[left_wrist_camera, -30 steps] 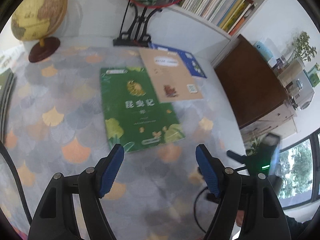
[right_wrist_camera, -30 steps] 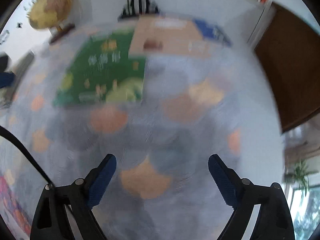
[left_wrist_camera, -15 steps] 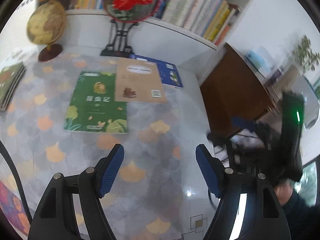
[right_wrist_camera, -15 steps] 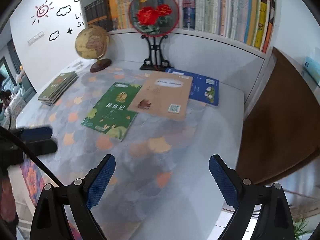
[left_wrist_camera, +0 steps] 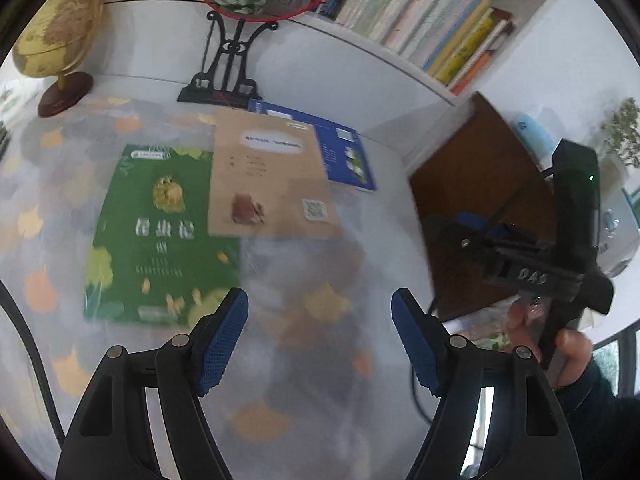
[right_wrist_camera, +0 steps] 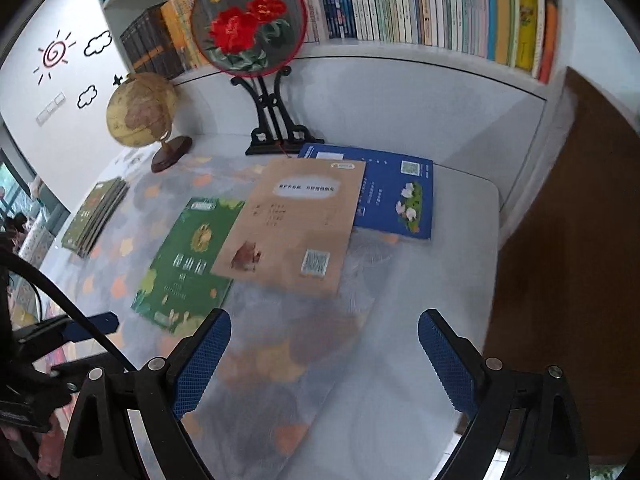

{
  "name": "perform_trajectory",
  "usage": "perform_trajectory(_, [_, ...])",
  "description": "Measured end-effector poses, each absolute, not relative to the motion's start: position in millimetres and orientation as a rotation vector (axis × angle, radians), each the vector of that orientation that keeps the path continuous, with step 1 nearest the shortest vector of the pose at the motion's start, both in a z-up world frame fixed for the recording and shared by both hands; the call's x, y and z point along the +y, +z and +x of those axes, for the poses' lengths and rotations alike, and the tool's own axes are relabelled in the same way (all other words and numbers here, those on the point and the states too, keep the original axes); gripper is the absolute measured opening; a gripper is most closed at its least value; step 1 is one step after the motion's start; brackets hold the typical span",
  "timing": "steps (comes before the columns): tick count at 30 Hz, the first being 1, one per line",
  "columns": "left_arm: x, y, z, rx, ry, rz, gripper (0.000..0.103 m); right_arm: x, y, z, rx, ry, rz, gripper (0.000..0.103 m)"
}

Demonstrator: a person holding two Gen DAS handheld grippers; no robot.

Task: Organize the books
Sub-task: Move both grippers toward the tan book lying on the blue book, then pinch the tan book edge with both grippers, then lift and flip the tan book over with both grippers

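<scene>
Three books lie overlapping on the leaf-patterned table (right_wrist_camera: pixel 280 380). A green book (left_wrist_camera: pixel 160 236) (right_wrist_camera: pixel 188 260) is on the left, a tan book (left_wrist_camera: pixel 268 184) (right_wrist_camera: pixel 292 228) rests partly on it, and a blue book (left_wrist_camera: pixel 340 152) (right_wrist_camera: pixel 396 196) lies under the tan one's far right edge. My left gripper (left_wrist_camera: pixel 320 340) hovers open above the table, near the green book's front corner, nothing between its fingers. My right gripper (right_wrist_camera: pixel 324 360) hangs open in front of the tan book, empty. In the left wrist view the right gripper (left_wrist_camera: pixel 480 228) shows at the right, held by a hand (left_wrist_camera: pixel 568 344).
A stack of green books (right_wrist_camera: pixel 96 216) lies at the table's far left. A globe (right_wrist_camera: pixel 142 116) and a round flower screen on a black stand (right_wrist_camera: pixel 248 28) are at the back. Filled shelves (right_wrist_camera: pixel 440 4) run behind. A brown cabinet (right_wrist_camera: pixel 568 248) borders the right.
The left wrist view pulled back, then closed in on the books again. The right gripper rose and drew back, so the shelves and the whole table came into view. Both stayed open.
</scene>
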State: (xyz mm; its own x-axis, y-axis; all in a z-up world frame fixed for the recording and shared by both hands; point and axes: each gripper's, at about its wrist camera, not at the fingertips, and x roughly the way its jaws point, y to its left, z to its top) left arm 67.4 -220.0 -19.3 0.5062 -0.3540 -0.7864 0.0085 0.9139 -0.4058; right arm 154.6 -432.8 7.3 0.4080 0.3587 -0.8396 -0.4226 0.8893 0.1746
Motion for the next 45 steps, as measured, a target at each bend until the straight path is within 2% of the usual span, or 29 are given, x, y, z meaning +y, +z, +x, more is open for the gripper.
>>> perform_trajectory(4, [-206.2, -61.2, 105.9, 1.041, -0.139, -0.361, 0.073, -419.5, -25.4, 201.5, 1.051, 0.551, -0.076, 0.090])
perform_trajectory(6, [-203.8, -80.8, 121.7, 1.047, -0.086, -0.330, 0.074, -412.4, -46.2, 221.6, 1.061, 0.581, -0.074, 0.070])
perform_trajectory(9, [-200.4, -101.8, 140.7, 1.035, -0.070, -0.325, 0.074, -402.8, -85.7, 250.4, 1.163, 0.574, -0.048, 0.060])
perform_trajectory(12, [-192.7, -120.6, 158.4, 1.055, -0.054, -0.337, 0.073, -404.7, -114.2, 268.8, 1.275, 0.563, 0.021, 0.060])
perform_trajectory(17, [-185.0, -121.9, 174.3, 1.036, -0.096, -0.408, 0.074, -394.4, -114.7, 272.7, 1.240, 0.611, -0.055, 0.060])
perform_trajectory(19, [-188.8, -121.9, 176.5, 1.044, -0.124, -0.408, 0.079, -391.7, -117.1, 277.0, 1.253, 0.647, -0.039, 0.063])
perform_trajectory(22, [-203.3, -122.1, 177.8, 1.069, -0.149, -0.356, 0.082, -389.1, -117.2, 278.5, 1.261, 0.676, -0.039, 0.064])
perform_trajectory(23, [-208.2, -122.1, 177.0, 1.074, -0.149, -0.334, 0.082, -387.9, -116.6, 278.6, 1.268, 0.697, -0.026, 0.067])
perform_trajectory(34, [-239.6, -121.8, 106.7, 1.100, -0.182, -0.341, 0.082, -396.1, -119.9, 244.6, 1.321, 0.732, -0.038, 0.068])
perform_trajectory(38, [-245.4, -121.5, 100.4, 1.102, -0.154, -0.320, 0.082, -388.9, -117.0, 233.8, 1.309, 0.740, -0.090, 0.072])
perform_trajectory(45, [-249.3, -103.2, 84.8, 1.073, -0.168, -0.386, 0.082, -406.0, -83.5, 234.6, 1.308, 0.860, 0.141, 0.072])
